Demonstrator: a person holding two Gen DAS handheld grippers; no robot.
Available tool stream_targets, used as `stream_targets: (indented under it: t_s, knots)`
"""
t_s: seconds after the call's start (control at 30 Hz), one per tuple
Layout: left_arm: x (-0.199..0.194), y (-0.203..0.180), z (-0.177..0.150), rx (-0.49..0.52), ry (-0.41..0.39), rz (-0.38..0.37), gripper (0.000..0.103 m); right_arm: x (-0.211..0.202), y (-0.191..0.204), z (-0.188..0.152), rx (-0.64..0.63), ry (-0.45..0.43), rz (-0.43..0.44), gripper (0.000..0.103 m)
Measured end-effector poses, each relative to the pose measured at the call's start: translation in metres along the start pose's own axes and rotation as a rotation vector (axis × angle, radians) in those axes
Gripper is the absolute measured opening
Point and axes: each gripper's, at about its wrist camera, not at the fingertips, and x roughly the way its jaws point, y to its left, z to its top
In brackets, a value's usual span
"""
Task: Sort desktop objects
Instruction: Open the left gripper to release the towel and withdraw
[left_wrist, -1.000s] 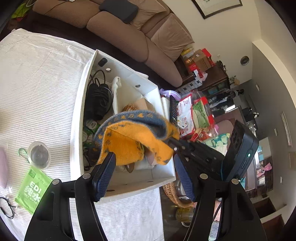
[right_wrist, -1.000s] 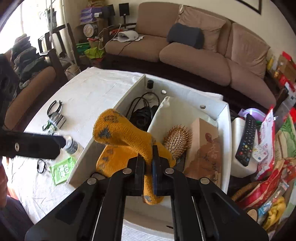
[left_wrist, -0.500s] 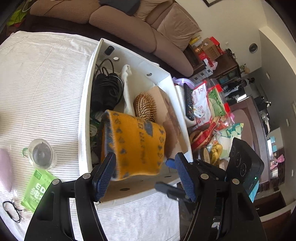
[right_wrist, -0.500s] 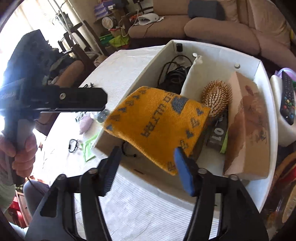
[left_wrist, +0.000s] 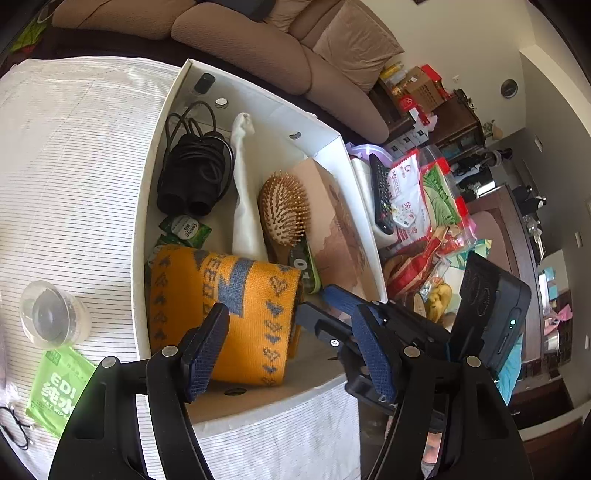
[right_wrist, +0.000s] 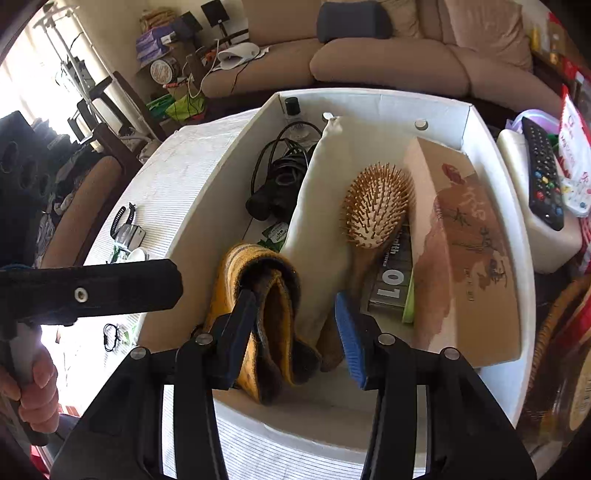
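A folded orange knit cloth with blue hearts (left_wrist: 229, 306) lies in the near end of the white storage box (left_wrist: 147, 206). It also shows in the right wrist view (right_wrist: 266, 317), lying free between my open right fingers. My left gripper (left_wrist: 288, 350) is open and empty just above the cloth's near edge. My right gripper (right_wrist: 295, 332) is open, one fingertip (right_wrist: 240, 332) against the cloth. The box (right_wrist: 495, 206) also holds a wooden hairbrush (right_wrist: 373, 210), a black cable bundle (left_wrist: 195, 173), a white cloth pouch (right_wrist: 317, 206) and a brown carton (right_wrist: 465, 251).
On the striped tablecloth left of the box lie a clear lidded cup (left_wrist: 51, 321), a green wet-wipe packet (left_wrist: 55, 387) and a black hair tie (left_wrist: 14, 424). A remote (right_wrist: 543, 173) and snack bags (left_wrist: 424, 195) sit right of the box. A sofa (right_wrist: 388, 62) stands behind.
The right gripper opened and let go of the orange cloth, which dropped from held above the box to lying folded inside it. Both grippers moved lower, closer to the box.
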Motion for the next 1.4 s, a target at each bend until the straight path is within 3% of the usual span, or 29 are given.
stream_targets:
  t_s: [0.13, 0.2, 0.23, 0.43, 0.47, 0.53, 0.57, 0.63, 0.7, 0.77, 0.83, 0.87, 1.17, 1.27, 1.4]
  knots:
    - [0.006, 0.002, -0.002, 0.0, 0.01, 0.014, 0.071, 0.024, 0.001, 0.0, 0.014, 0.032, 0.018, 0.042]
    - [0.011, 0.003, -0.004, 0.003, 0.021, 0.018, 0.071, 0.032, 0.003, -0.002, 0.027, 0.053, 0.053, 0.031]
    - [0.013, 0.003, -0.005, 0.004, 0.026, 0.02, 0.071, 0.037, 0.003, -0.004, 0.046, 0.076, 0.076, 0.017]
    - [0.02, 0.008, -0.009, -0.006, 0.032, 0.016, 0.073, 0.055, -0.007, -0.016, 0.251, 0.132, 0.351, 0.014]
    - [0.021, 0.009, -0.009, -0.008, 0.032, 0.019, 0.074, 0.056, -0.012, -0.016, 0.271, 0.131, 0.333, 0.014]
    - [0.023, 0.009, -0.009, -0.009, 0.033, 0.029, 0.075, 0.059, -0.019, -0.014, 0.249, 0.152, 0.181, 0.016]
    - [0.026, 0.009, -0.008, -0.008, 0.036, 0.035, 0.076, 0.061, -0.021, -0.013, 0.224, 0.163, 0.134, 0.011]
    - [0.032, 0.007, -0.009, -0.001, 0.044, 0.051, 0.078, 0.06, -0.021, -0.012, 0.206, 0.166, 0.144, 0.011]
    - [0.036, 0.005, -0.011, 0.024, 0.047, 0.092, 0.078, 0.053, -0.014, -0.012, 0.162, 0.15, 0.126, 0.017]
    - [0.035, 0.004, -0.015, 0.055, 0.029, 0.136, 0.078, 0.039, -0.005, -0.013, 0.089, 0.114, 0.042, 0.035]
    - [0.033, 0.006, -0.021, 0.072, 0.015, 0.154, 0.078, 0.025, 0.004, -0.015, 0.024, 0.082, -0.035, 0.045]
    - [0.031, 0.006, -0.024, 0.075, 0.01, 0.155, 0.078, 0.018, 0.005, -0.017, 0.009, 0.067, -0.058, 0.045]
    - [0.011, -0.012, -0.049, 0.146, -0.043, 0.219, 0.08, -0.013, -0.012, -0.04, 0.083, 0.024, -0.127, 0.045]
    - [0.004, -0.02, -0.054, 0.181, -0.076, 0.265, 0.082, -0.022, -0.024, -0.048, 0.098, 0.012, -0.16, 0.054]
    - [-0.009, -0.027, -0.059, 0.208, -0.117, 0.294, 0.082, -0.035, -0.034, -0.056, 0.116, -0.012, -0.164, 0.055]
